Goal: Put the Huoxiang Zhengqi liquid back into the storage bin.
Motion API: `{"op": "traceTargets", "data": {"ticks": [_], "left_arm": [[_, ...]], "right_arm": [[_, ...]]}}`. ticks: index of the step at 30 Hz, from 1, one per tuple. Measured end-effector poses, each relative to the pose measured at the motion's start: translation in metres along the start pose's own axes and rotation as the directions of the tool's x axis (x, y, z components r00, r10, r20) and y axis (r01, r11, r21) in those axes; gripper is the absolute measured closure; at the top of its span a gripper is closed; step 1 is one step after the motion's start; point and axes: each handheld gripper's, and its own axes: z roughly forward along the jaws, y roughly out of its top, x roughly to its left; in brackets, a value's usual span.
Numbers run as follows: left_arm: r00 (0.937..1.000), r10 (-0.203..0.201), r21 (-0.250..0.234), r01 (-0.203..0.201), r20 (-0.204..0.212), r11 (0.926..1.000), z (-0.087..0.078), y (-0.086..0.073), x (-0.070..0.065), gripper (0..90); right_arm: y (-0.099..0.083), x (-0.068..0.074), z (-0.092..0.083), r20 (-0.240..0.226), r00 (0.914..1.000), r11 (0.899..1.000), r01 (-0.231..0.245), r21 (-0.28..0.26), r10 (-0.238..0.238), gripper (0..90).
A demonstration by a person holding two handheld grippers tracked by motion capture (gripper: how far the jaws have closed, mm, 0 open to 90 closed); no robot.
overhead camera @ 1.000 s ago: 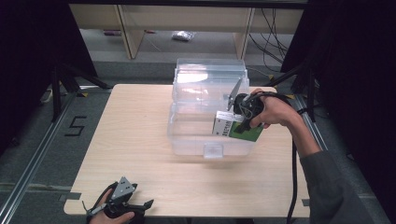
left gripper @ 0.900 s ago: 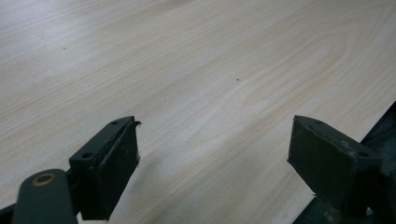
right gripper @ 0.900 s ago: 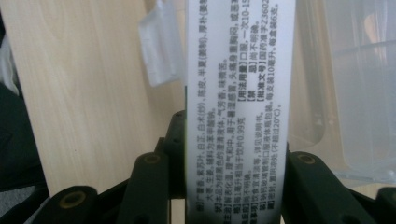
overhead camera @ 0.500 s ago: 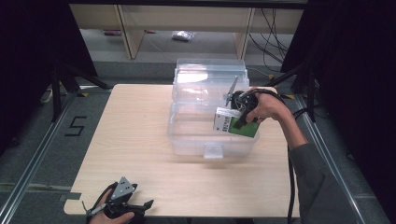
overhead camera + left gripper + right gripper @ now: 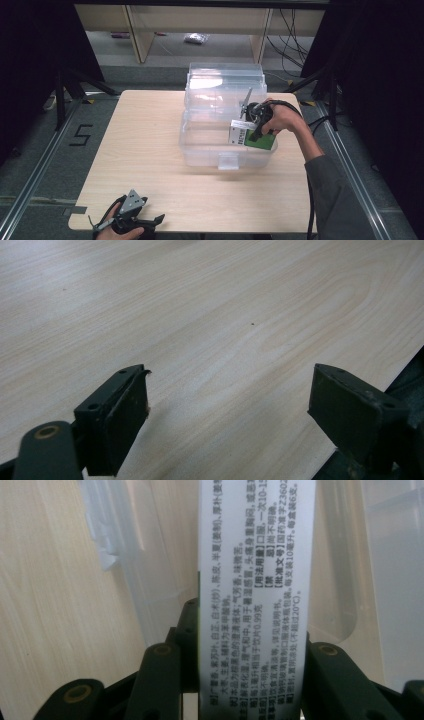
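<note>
A green and white carton with printed text point(image 5: 264, 143) hangs tilted over the right side of a clear plastic bin point(image 5: 200, 150), partly inside its rim. My right gripper point(image 5: 253, 131) is shut on it from above; in the right gripper view the carton's white printed side point(image 5: 257, 570) stands between the two black jaws of my right gripper point(image 5: 252, 667), which press on both faces. At the table's near left corner my left gripper point(image 5: 153, 224) rests open in a hand. My left gripper point(image 5: 227, 400) has only bare wood between its jaws.
The bin's clear hinged lid point(image 5: 225, 82) stands open behind it. The light wooden table point(image 5: 145, 135) has bare room left of and in front of the bin. Black curtains and frame legs flank the table; shelving stands beyond its far edge.
My right hand has come down and slightly nearer with the carton, bringing it lower into the bin's right side. The left gripper has stayed where it was.
</note>
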Motion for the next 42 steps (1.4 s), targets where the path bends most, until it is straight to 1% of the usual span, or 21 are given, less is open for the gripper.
{"op": "traceTargets", "data": {"ticks": [1, 5, 7, 8, 9, 11, 13, 14, 20, 22, 28, 29, 31, 32, 33, 34, 35, 36, 38, 41, 42], "left_arm": [[1.0000, 0.001, 0.000, -0.001, 0.001, 1.0000, 0.000, 0.000, 0.000, 15.5], [1.0000, 0.001, -0.002, -0.001, -0.005, 1.0000, 0.000, 0.000, 0.000, 15.5], [1.0000, -0.002, -0.001, 0.002, -0.002, 1.0000, 0.001, -0.001, 0.000, 15.5], [1.0000, -0.009, -0.013, 0.009, 0.003, 0.9999, 0.002, -0.001, -0.001, 15.5], [1.0000, -0.008, -0.013, 0.008, 0.004, 0.9999, 0.002, -0.001, -0.001, 15.5], [1.0000, -0.002, -0.004, 0.002, -0.003, 1.0000, 0.001, -0.001, -0.001, 15.5], [1.0000, -0.002, -0.003, 0.002, -0.002, 1.0000, 0.001, -0.001, -0.001, 15.5], [1.0000, -0.001, -0.004, 0.001, 0.000, 1.0000, 0.001, -0.001, 0.000, 15.5], [1.0000, -0.008, -0.007, 0.008, -0.001, 0.9999, 0.001, -0.001, -0.001, 15.5], [1.0000, -0.001, 0.001, 0.001, -0.004, 1.0000, 0.001, -0.001, -0.001, 15.5], [1.0000, -0.001, 0.004, 0.001, -0.002, 1.0000, 0.001, 0.000, 0.000, 15.5], [0.9999, -0.011, -0.009, 0.011, -0.001, 0.9999, 0.002, -0.001, -0.001, 15.5], [1.0000, -0.008, -0.002, 0.008, -0.001, 1.0000, 0.002, -0.001, -0.002, 15.5], [1.0000, -0.009, -0.010, 0.009, -0.002, 0.9999, 0.002, -0.001, -0.001, 15.5], [1.0000, 0.001, 0.005, -0.001, -0.003, 1.0000, 0.001, 0.000, -0.001, 15.5], [1.0000, 0.000, -0.002, 0.000, -0.001, 1.0000, 0.001, -0.001, -0.001, 15.5], [1.0000, -0.001, -0.002, 0.001, -0.002, 1.0000, 0.001, -0.001, -0.001, 15.5], [1.0000, -0.001, -0.001, 0.001, -0.003, 1.0000, 0.001, -0.001, -0.001, 15.5], [1.0000, -0.001, 0.001, 0.001, -0.004, 1.0000, 0.001, -0.001, -0.001, 15.5], [1.0000, -0.008, -0.006, 0.008, 0.000, 0.9999, 0.002, -0.001, -0.001, 15.5], [0.9999, -0.015, -0.011, 0.015, 0.001, 0.9998, 0.002, -0.001, -0.001, 15.5]], "right_arm": [[0.000, 0.000, 0.003, -0.016, 0.9998, 1.000, -0.013, -0.002, 0.013, 64.9], [-0.001, -0.004, 0.010, -0.017, 0.9999, 1.000, -0.001, 0.000, 0.001, 64.8], [-0.001, -0.005, 0.012, -0.007, 0.9997, 1.000, -0.022, 0.012, 0.022, 64.8], [-0.002, -0.008, 0.014, -0.012, 0.9999, 1.000, 0.011, 0.009, -0.011, 64.8], [-0.002, -0.008, 0.014, -0.012, 0.9999, 1.000, 0.011, 0.009, -0.011, 64.8], [-0.001, -0.005, 0.014, -0.017, 0.9993, 0.999, -0.033, 0.015, 0.033, 64.8], [-0.001, -0.005, 0.014, -0.016, 0.9993, 0.999, -0.032, 0.019, 0.033, 64.8], [-0.001, -0.007, 0.014, -0.018, 0.9998, 1.000, -0.006, 0.017, 0.006, 64.8], [-0.003, -0.005, 0.017, -0.015, 0.9996, 1.000, -0.024, 0.018, 0.024, 64.9], [-0.003, -0.005, 0.020, -0.021, 0.9998, 1.000, 0.006, 0.009, -0.006, 64.8], [-0.005, -0.005, 0.026, -0.023, 0.9997, 1.000, -0.008, 0.010, 0.009, 64.8], [-0.005, -0.005, 0.029, -0.031, 0.9994, 1.000, 0.014, 0.025, -0.014, 64.8], [-0.005, -0.005, 0.030, -0.027, 0.9996, 0.999, 0.002, 0.035, -0.001, 64.7], [-0.006, -0.006, 0.031, -0.028, 0.9994, 0.999, 0.021, 0.027, -0.020, 64.8], [-0.006, -0.004, 0.032, -0.032, 0.9993, 0.999, -0.017, 0.037, 0.019, 64.7], [-0.005, -0.007, 0.033, -0.033, 0.9993, 0.999, 0.018, 0.032, -0.017, 64.7], [-0.005, -0.006, 0.035, -0.031, 0.9993, 0.999, 0.021, 0.034, -0.020, 64.7], [-0.005, -0.005, 0.036, -0.038, 0.9993, 0.999, 0.001, 0.042, 0.001, 64.7], [-0.005, -0.006, 0.041, -0.045, 0.9989, 0.999, 0.017, 0.037, -0.015, 64.7], [-0.007, -0.006, 0.044, -0.047, 0.9988, 0.999, -0.008, 0.037, 0.010, 64.5], [-0.008, -0.006, 0.045, -0.054, 0.9986, 0.999, 0.000, 0.033, 0.002, 64.4]]}}
